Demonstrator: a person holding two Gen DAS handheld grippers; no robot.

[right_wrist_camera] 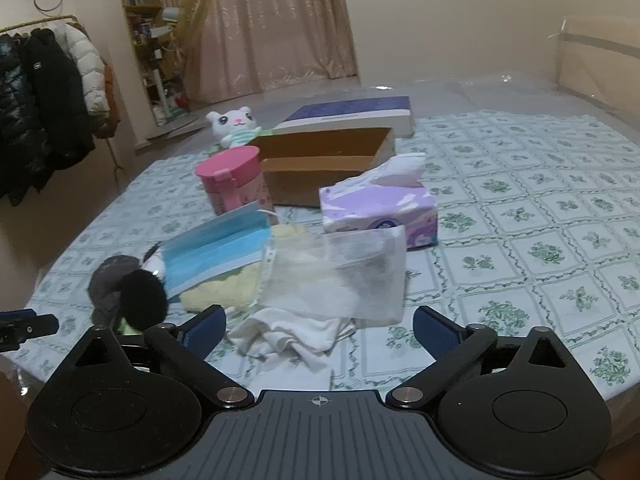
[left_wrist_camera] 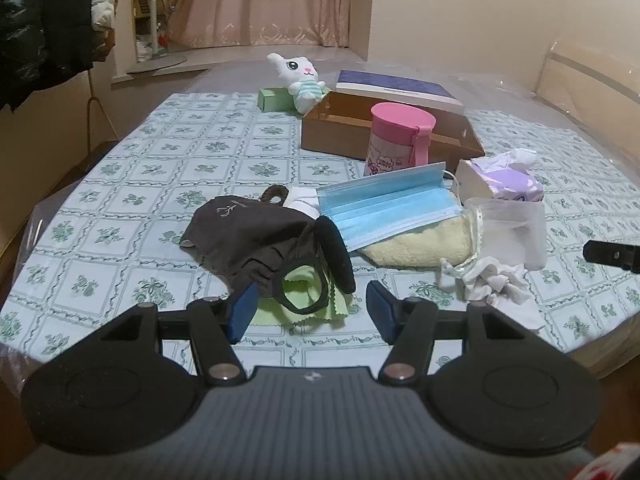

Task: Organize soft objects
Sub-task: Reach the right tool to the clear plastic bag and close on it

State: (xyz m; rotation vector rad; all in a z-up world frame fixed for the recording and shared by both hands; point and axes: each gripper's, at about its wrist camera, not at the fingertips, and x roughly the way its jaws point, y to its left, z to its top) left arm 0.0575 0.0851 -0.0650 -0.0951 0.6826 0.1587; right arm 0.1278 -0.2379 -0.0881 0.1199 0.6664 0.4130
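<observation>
A pile of soft things lies on the patterned tablecloth (left_wrist_camera: 168, 168). A dark brown cloth mask (left_wrist_camera: 248, 236) with a black loop lies over a green cloth (left_wrist_camera: 308, 300). A blue face mask (left_wrist_camera: 388, 208) rests on a pale yellow towel (left_wrist_camera: 420, 248). A sheer white pouch (right_wrist_camera: 340, 272) and a crumpled white cloth (right_wrist_camera: 288, 340) lie beside them. My left gripper (left_wrist_camera: 312, 308) is open just before the brown mask's loop. My right gripper (right_wrist_camera: 320, 328) is open over the white cloth.
An open cardboard box (left_wrist_camera: 384, 132) stands behind the pile, with a white plush cat (left_wrist_camera: 300, 76) and a flat blue-topped box (left_wrist_camera: 396, 88) at its far side. A pink canister (left_wrist_camera: 396, 140) and a purple tissue pack (right_wrist_camera: 380, 212) stand near. Coats (right_wrist_camera: 44, 92) hang at left.
</observation>
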